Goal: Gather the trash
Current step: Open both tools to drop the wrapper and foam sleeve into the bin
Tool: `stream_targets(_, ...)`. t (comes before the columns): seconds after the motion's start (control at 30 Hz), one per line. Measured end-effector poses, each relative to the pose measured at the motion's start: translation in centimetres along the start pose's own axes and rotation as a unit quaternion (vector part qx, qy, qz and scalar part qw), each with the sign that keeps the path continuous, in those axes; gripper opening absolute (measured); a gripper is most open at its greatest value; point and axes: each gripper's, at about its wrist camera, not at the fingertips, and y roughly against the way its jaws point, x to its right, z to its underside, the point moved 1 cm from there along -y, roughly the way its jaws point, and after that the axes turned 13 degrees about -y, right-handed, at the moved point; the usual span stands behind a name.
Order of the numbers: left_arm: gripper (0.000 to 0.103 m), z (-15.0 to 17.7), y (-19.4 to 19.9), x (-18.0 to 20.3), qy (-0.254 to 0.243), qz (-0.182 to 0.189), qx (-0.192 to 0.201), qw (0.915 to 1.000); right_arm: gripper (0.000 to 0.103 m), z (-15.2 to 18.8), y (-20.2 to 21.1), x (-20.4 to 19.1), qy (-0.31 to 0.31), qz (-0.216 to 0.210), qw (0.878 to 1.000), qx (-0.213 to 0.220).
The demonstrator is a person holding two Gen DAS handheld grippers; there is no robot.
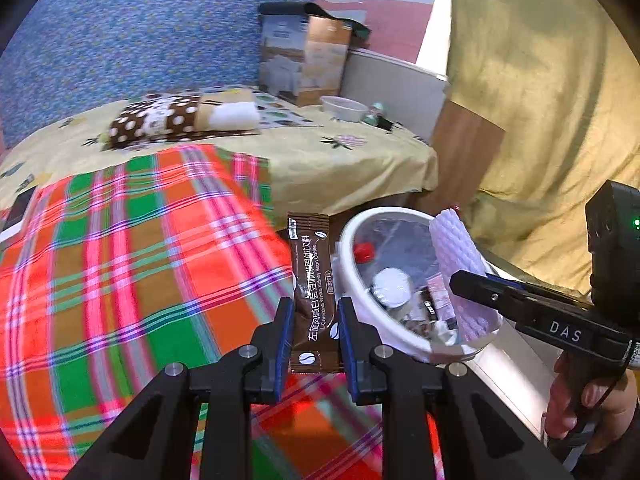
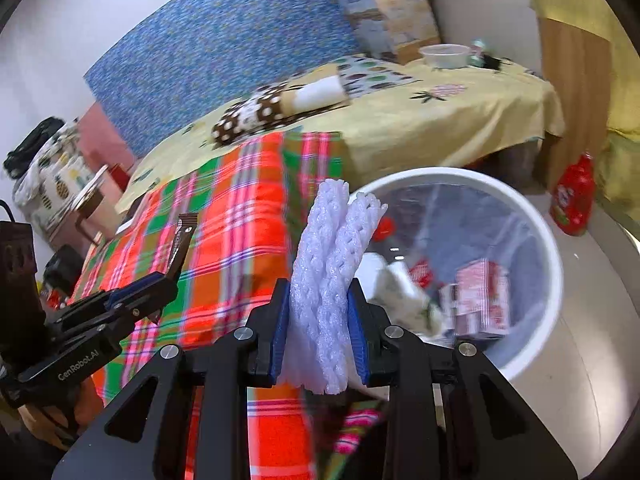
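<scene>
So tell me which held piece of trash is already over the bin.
The white foam net in the right gripper; the brown coffee sachet is beside the bin.

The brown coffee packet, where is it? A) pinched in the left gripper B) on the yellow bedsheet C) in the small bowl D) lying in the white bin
A: the coffee packet stands upright between the closed blue pads of the left gripper, beside the bin, not inside it.
</scene>
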Motion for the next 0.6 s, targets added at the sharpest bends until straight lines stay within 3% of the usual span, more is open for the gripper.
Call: stream_targets(0.6,0.023,-3.4,-7.2,5.8,-0.047,0.075,-0.022,0.9958,0.03,-1.1,-0.6,5.0,-0.039,0.047,0.998,-0.002)
